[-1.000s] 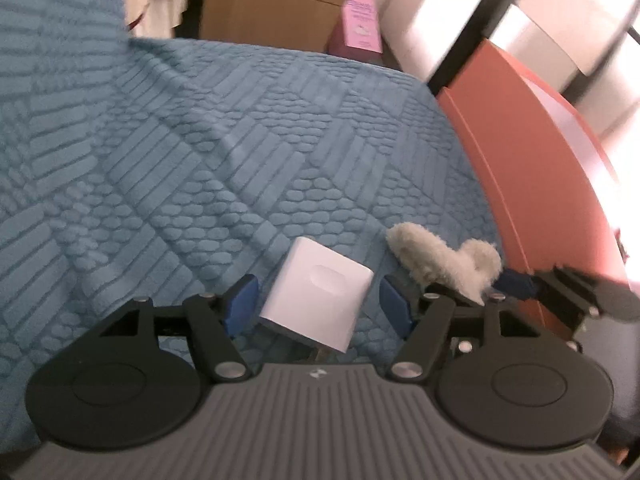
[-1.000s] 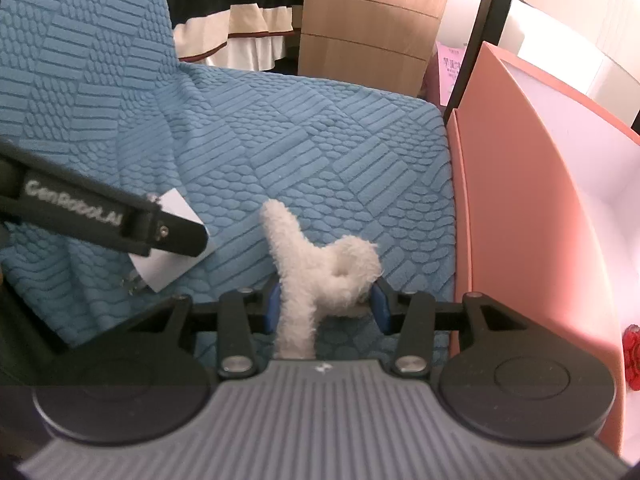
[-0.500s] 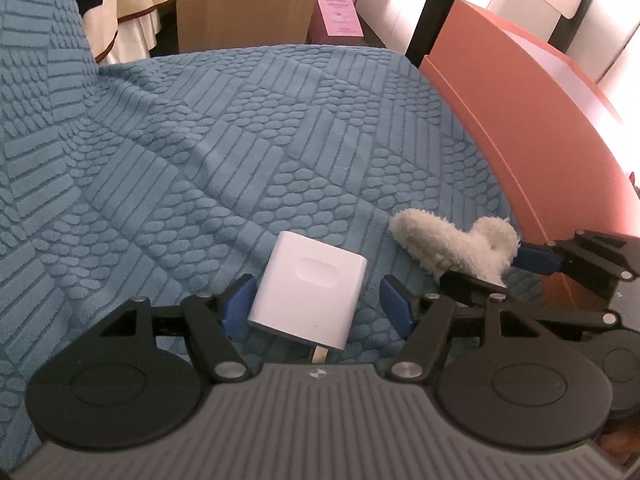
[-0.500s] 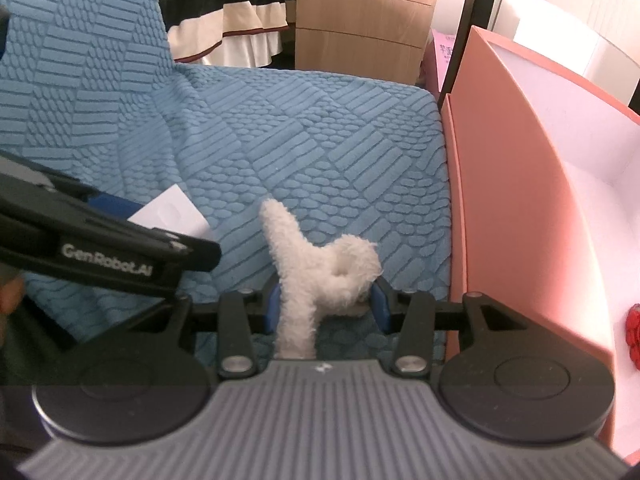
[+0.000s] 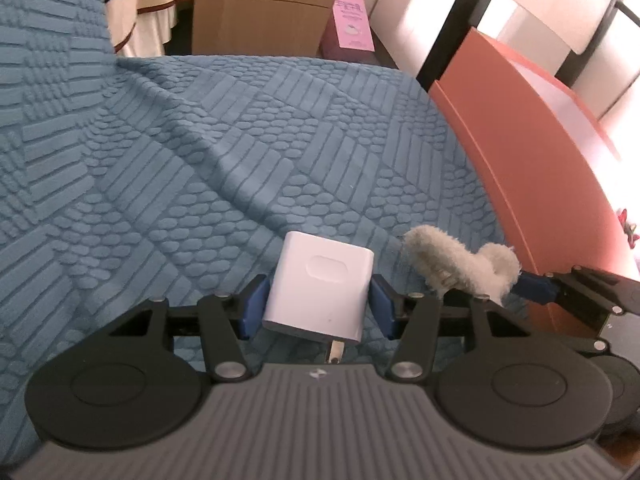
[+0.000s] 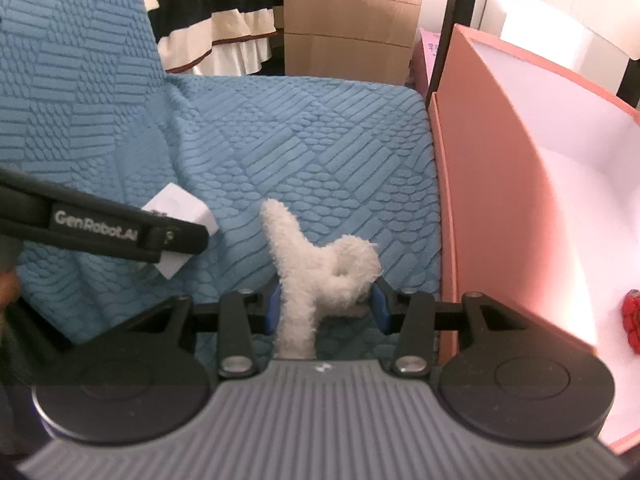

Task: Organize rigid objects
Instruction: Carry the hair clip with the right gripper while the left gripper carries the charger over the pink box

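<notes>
The left gripper [image 5: 316, 306] has just been closing; its blue pads now press both sides of the white charger [image 5: 320, 286] on the blue quilted cover [image 5: 240, 168], so lifting looks possible. The right gripper [image 6: 326, 310] remains clamped on the fluffy white clip [image 6: 320, 268], beside the pink box [image 6: 492, 216].

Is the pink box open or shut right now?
Open. The pink box has no lid on it: the right wrist view looks straight into its white inside, where a small red thing lies on the bottom.
</notes>
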Motion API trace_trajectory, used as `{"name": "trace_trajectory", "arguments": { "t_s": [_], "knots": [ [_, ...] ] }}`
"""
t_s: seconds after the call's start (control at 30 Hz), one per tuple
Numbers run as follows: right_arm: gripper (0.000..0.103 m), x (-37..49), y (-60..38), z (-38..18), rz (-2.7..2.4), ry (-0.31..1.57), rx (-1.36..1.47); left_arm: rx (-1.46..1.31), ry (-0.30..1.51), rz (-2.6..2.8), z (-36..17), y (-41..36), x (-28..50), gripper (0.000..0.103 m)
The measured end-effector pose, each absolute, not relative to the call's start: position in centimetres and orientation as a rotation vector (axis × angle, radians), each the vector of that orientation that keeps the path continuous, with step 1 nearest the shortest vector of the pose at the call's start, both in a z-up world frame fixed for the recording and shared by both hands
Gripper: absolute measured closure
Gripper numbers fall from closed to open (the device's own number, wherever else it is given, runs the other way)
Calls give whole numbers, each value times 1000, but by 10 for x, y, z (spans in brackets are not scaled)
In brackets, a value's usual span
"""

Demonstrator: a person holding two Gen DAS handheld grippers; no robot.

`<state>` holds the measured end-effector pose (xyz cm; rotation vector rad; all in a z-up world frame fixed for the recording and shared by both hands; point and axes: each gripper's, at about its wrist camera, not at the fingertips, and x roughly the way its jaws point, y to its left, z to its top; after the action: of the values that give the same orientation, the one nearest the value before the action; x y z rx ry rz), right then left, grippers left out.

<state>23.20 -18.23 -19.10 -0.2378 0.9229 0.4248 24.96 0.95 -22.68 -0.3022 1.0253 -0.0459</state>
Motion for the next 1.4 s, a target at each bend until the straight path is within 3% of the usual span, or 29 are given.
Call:
{"name": "trace_trajectory", "arguments": {
  "t_s": [0.67,1.4],
  "knots": [
    [57,229,-198,-103,463,877,-112,-498,896,20,-150,27,220,43],
    [56,247,-250,3,406,673,-21,-540,727,-13,-40,-12,230,43]
  ]
}}
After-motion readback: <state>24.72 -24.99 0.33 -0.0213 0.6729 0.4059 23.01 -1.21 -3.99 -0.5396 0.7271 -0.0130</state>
